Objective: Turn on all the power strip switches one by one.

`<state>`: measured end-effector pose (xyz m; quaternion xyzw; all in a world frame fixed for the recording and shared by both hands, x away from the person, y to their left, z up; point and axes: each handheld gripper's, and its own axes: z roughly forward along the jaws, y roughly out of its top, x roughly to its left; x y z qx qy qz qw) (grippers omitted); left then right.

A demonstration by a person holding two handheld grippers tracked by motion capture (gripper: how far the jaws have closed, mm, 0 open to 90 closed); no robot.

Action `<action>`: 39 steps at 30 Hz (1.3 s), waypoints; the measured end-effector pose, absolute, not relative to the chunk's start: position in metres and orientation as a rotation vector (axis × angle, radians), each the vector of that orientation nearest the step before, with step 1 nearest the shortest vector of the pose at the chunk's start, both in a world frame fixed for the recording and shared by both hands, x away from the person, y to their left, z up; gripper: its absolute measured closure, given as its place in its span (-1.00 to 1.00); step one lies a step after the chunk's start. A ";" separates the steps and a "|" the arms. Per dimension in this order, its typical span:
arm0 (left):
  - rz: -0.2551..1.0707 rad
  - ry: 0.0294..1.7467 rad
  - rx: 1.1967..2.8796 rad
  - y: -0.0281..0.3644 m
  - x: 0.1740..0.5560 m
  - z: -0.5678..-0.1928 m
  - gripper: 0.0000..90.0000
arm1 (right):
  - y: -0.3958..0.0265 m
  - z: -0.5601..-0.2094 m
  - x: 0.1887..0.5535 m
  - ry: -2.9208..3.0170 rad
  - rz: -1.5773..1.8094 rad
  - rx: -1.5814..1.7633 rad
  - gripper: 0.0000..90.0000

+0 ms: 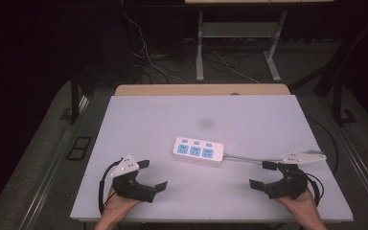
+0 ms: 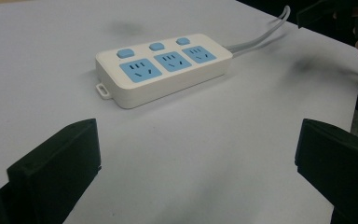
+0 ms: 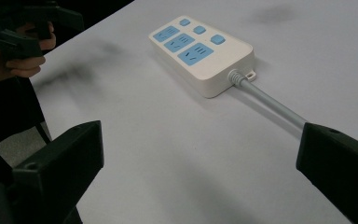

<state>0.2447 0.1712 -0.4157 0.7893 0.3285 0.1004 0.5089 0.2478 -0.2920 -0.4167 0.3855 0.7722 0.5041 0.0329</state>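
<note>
- White plastic power strip w/ three blue sockets [image 1: 198, 152] lies flat mid-bench [image 1: 153, 115], grey cable [image 1: 254, 159] running off to the right.
- Left gripper [image 1: 153, 175]: fingers spread wide, nothing btwn, near front edge, apart from strip.
- Right gripper [image 1: 262, 175]: fingers spread, empty; cable passes just beside it.

I see a power strip [image 1: 197, 152] of smooth, slightly glossy white plastic with matt blue socket faces, and its grey cable [image 1: 251, 158] looks rubbery. The surface [image 1: 172, 115] is matt white, with bare wood along its far edge. My tools' [image 1: 152, 175] jaws are matt black plastic.
</note>
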 end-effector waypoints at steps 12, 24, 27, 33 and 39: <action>0.208 0.801 1.925 0.168 0.251 -0.411 -1.00 | -0.292 -0.417 0.248 2.385 1.539 1.188 -0.99; 0.168 0.788 1.983 0.162 0.257 -0.401 -1.00 | -0.293 -0.417 0.247 2.376 1.537 1.191 -0.99; 0.157 0.778 1.996 0.161 0.260 -0.397 -1.00 | -0.293 -0.418 0.247 2.375 1.530 1.195 -0.99; 0.147 0.773 2.017 0.160 0.266 -0.393 -1.00 | -0.293 -0.418 0.248 2.374 1.532 1.195 -0.99; 0.143 0.761 2.032 0.158 0.273 -0.385 -1.00 | -0.293 -0.418 0.248 2.376 1.532 1.194 -0.99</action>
